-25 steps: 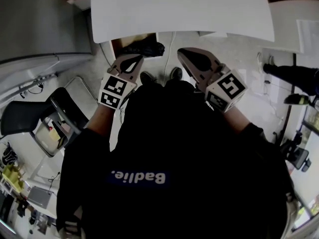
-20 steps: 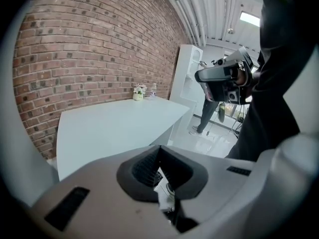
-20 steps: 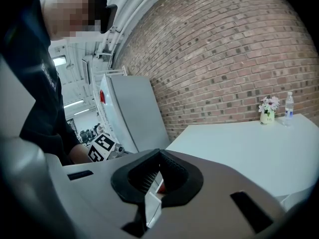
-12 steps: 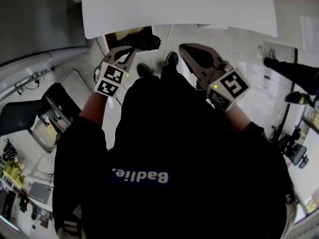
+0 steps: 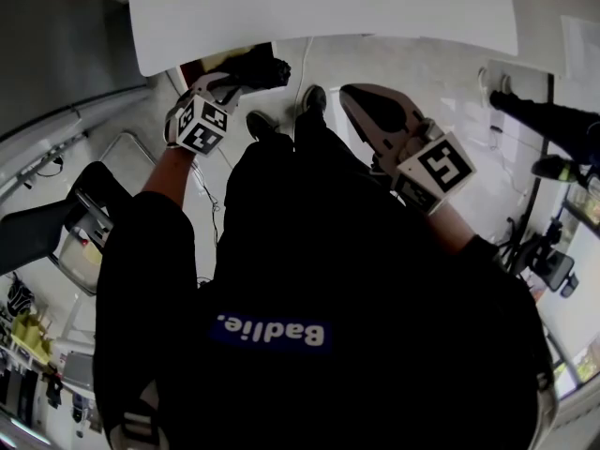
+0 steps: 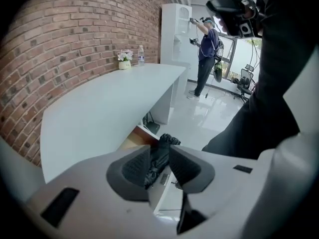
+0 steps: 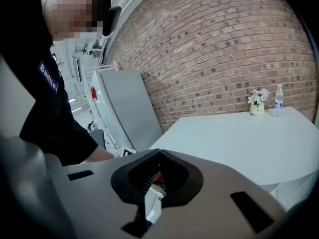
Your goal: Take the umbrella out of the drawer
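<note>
A black folded umbrella [image 5: 258, 67] lies in an open wooden drawer [image 5: 199, 65] under the edge of the white table [image 5: 319, 7]. My left gripper [image 5: 232, 81] reaches down to it. In the left gripper view the umbrella [image 6: 167, 140] runs between the parted pads of the left gripper [image 6: 159, 152], whose jaws have just been opening; I cannot tell whether the pads touch it. My right gripper [image 5: 359, 101] hangs level in front of the table, apart from the drawer. Its jaws meet at the tips with nothing held in the right gripper view [image 7: 158, 154].
A black chair [image 5: 47, 223] stands at the left. A grey cabinet [image 7: 124, 108] is beside the table. A flower pot [image 6: 124, 59] and a bottle [image 6: 141, 55] stand at the table's far end by the brick wall. Another person [image 6: 206, 59] works at a white cupboard.
The left gripper has sunk towards the drawer and now reaches the umbrella, with its jaws parted. The right gripper has shifted only slightly.
</note>
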Tool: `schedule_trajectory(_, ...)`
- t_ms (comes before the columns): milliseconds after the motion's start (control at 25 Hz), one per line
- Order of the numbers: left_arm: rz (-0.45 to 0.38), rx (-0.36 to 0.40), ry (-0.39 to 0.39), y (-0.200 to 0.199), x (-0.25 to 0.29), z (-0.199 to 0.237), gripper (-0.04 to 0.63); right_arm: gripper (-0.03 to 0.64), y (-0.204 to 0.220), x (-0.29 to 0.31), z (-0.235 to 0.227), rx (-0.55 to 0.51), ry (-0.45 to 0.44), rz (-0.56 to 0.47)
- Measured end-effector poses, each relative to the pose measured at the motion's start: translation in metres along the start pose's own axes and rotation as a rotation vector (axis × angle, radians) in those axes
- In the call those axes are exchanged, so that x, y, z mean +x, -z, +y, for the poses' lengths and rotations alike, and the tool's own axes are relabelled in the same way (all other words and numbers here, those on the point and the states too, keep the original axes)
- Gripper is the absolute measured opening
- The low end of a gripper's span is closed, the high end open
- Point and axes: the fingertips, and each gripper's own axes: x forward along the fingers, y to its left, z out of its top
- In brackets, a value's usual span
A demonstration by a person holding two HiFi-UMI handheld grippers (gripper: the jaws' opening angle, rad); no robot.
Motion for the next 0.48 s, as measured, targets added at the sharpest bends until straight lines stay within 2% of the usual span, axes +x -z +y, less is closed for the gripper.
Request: schedule_trajectory(480,0.161,0.112,0.071,0.044,0.065,0.006,0.172,0.026,0.008,-0.005,-0.012,0.023,0.061,0.031)
